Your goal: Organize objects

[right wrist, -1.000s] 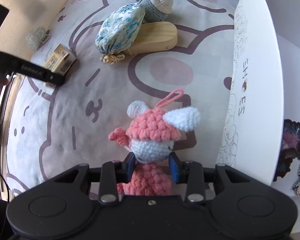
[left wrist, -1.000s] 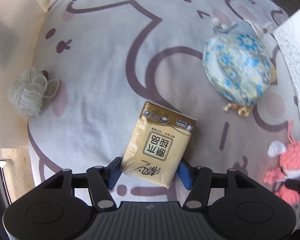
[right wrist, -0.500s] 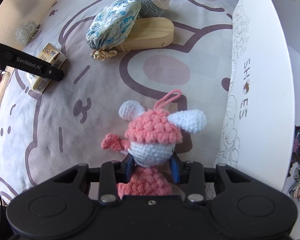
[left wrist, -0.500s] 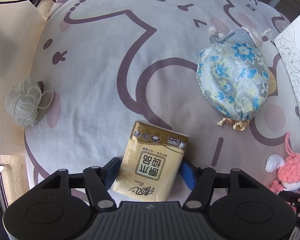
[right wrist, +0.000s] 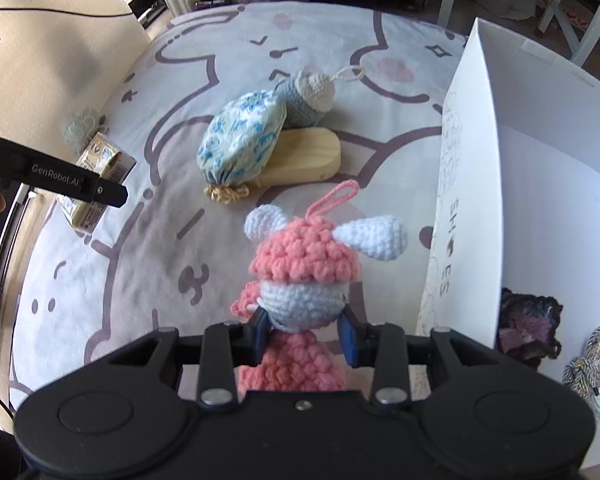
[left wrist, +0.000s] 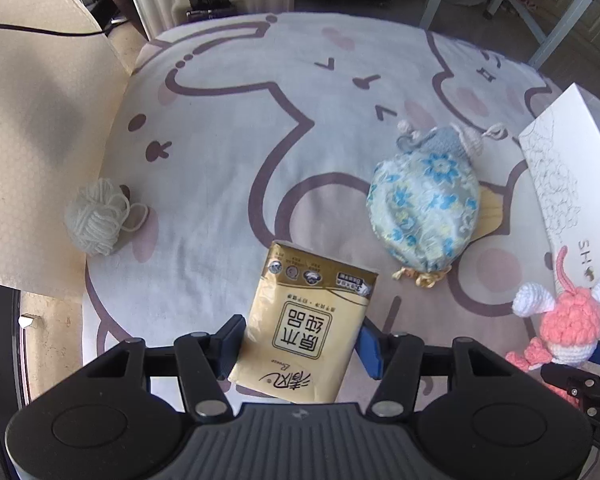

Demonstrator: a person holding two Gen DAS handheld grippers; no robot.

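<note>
Left wrist view, left to right: white yarn ball (left wrist: 96, 216) on the mat edge, left gripper (left wrist: 300, 344) clamped about half-open on the gold tissue pack (left wrist: 308, 328), floral pouch (left wrist: 424, 220). Right wrist view only: right gripper (right wrist: 304, 336) squeezed narrow on the pink crochet doll (right wrist: 304, 276), held above the mat beside the white shoebox (right wrist: 472, 200). That view also shows the wooden block (right wrist: 304, 156) under the pouch and dark knitwear (right wrist: 528, 320) inside the box.

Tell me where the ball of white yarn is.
In the left wrist view, the ball of white yarn lies at the rug's left edge, left of the tissue pack.
</note>
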